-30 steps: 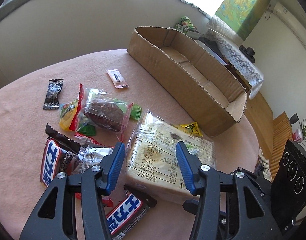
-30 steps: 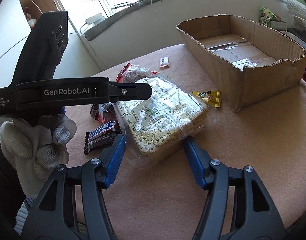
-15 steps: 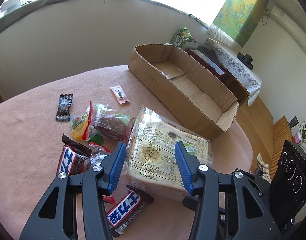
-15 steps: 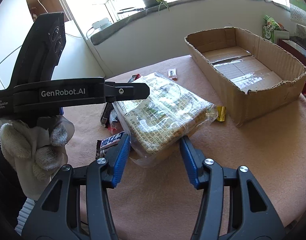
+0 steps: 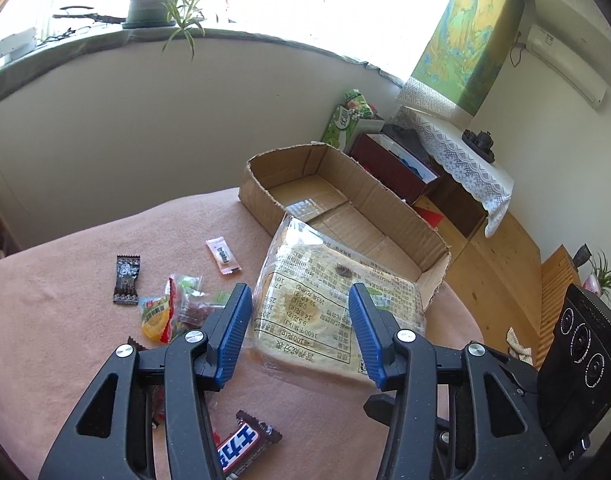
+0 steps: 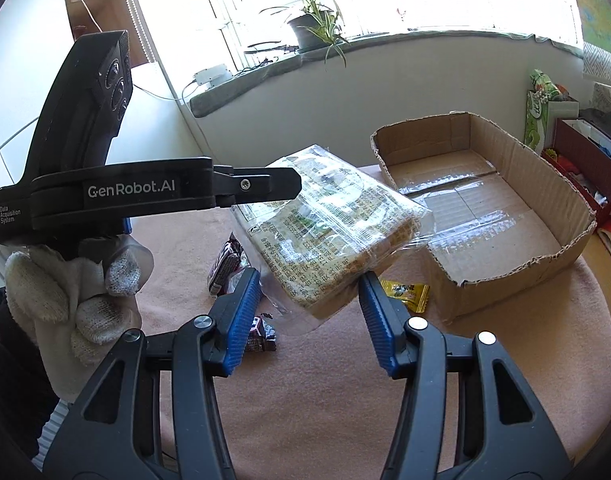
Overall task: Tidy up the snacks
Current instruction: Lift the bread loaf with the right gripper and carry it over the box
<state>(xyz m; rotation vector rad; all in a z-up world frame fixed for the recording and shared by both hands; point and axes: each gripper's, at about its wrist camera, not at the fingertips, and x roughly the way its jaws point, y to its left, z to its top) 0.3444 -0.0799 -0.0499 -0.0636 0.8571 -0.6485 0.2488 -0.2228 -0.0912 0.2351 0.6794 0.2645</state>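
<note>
My left gripper [image 5: 301, 332] and right gripper [image 6: 309, 312] each clamp 1 bread pack [image 6: 325, 232], lifted above the table [image 6: 345, 392]. Beyond lie 1 yellow candy [image 6: 405, 292] and 1 cardboard box [image 6: 553, 184].
</note>
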